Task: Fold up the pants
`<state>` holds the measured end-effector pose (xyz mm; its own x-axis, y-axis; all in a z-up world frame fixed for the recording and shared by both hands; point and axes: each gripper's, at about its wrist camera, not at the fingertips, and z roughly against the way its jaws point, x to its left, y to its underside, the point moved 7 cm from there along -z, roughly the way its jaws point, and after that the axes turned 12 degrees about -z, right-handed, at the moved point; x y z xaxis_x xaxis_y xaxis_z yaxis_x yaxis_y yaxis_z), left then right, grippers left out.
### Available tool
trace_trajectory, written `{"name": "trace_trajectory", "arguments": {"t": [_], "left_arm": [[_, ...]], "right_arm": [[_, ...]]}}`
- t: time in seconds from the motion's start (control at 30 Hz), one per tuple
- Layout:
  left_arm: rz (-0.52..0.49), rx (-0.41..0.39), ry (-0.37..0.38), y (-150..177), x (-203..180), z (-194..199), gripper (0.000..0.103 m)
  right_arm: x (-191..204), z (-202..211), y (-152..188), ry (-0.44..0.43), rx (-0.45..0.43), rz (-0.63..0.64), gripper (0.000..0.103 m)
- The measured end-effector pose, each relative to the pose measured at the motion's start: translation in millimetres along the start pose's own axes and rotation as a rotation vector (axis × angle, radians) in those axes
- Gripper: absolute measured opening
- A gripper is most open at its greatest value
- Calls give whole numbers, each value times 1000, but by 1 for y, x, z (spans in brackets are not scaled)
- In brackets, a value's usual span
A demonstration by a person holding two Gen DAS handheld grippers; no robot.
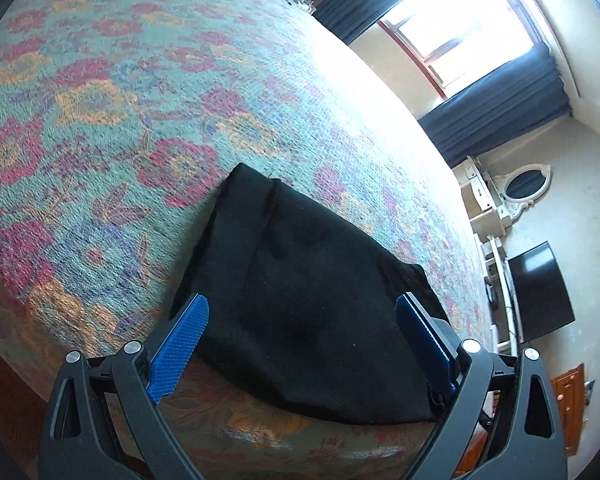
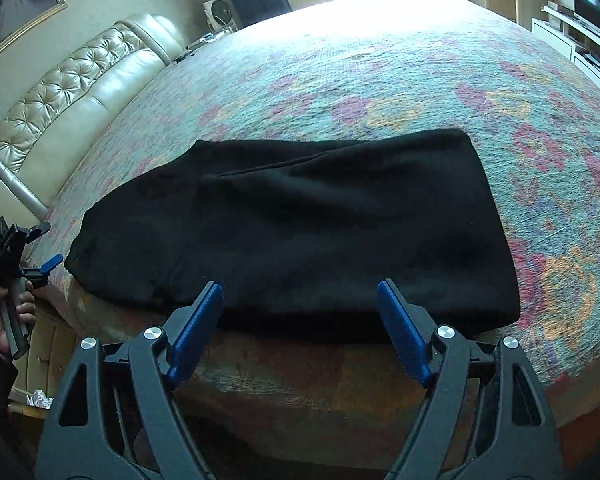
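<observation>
the black pants [image 2: 300,232] are being shown folded into a thick, roughly rectangular bundle, lying on the floral bedspread [image 2: 380,92] at the near edge of the bed, across the middle of the right wrist frame. in the left wrist frame the same bundle [image 1: 312,280] is being seen end-on, running from the centre toward the lower right, with a narrow folded end pointing to the upper middle.

the right gripper [image 2: 300,292] is being held with its blue pads [image 2: 198,328] spread wide apart, nothing between them, at the lower middle of its frame, just short of the bundle's near edge; whether the tips are touching the cloth cannot be told. the left gripper [image 1: 302,308] is likewise being held wide apart, its pads [image 1: 180,348] framing the bundle's near end in the lower part of its frame, with no cloth being pinched. in the right wrist frame this gripper [image 2: 50,264] is also being seen at the far left edge, held by a hand [image 2: 18,312], just beside the bundle's left end.

a tufted cream headboard [image 2: 68,92] is being shown at the upper left of the right wrist frame, and a window with dark curtains [image 1: 500,92] at the upper right of the left wrist frame.
</observation>
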<state>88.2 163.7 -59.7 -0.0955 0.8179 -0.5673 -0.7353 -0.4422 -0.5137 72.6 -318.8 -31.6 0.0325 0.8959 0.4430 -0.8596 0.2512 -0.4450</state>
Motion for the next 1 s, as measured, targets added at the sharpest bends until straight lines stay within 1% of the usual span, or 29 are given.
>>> {"name": "trace_trajectory", "arguments": {"t": [0.07,0.17,0.2,0.27,0.33,0.37,0.5,0.7,0.8,0.83,0.87,0.93,0.97,1.0], "left_arm": [[45,10,46,0,12,-1,93],[94,9,61,0,31,0,93],[107,12,86,0,34,-1,93],[142,41,137,5,40,-6,93],[162,77,161,13,45,-14,93],[166,92,162,17,47,-17,93],[139,98,171,21,45,-19,93],[131,108,186,20,39,-24,93],[105,113,161,16,33,-31,92],[100,113,153,16,31,-32,78],[103,123,131,16,33,-34,68],[146,135,105,17,43,-37,39],[166,138,101,18,49,-38,33],[187,138,118,19,52,-38,31]], "right_arm": [[0,-4,5,-12,19,-11,79],[1,-8,8,-16,31,-3,80],[2,-9,8,-16,31,1,81],[3,-11,9,-21,35,2,84],[3,-12,9,-21,39,3,84],[4,-12,10,-22,41,5,84],[4,-13,10,-29,43,0,85],[4,-14,10,-39,49,-12,86],[3,-15,10,-40,48,-11,87],[3,-14,10,-40,49,-12,87],[3,-14,10,-40,49,-11,87],[3,-14,10,-40,49,-12,87],[3,-15,10,-40,49,-13,87],[3,-15,10,-41,50,-14,87]]}}
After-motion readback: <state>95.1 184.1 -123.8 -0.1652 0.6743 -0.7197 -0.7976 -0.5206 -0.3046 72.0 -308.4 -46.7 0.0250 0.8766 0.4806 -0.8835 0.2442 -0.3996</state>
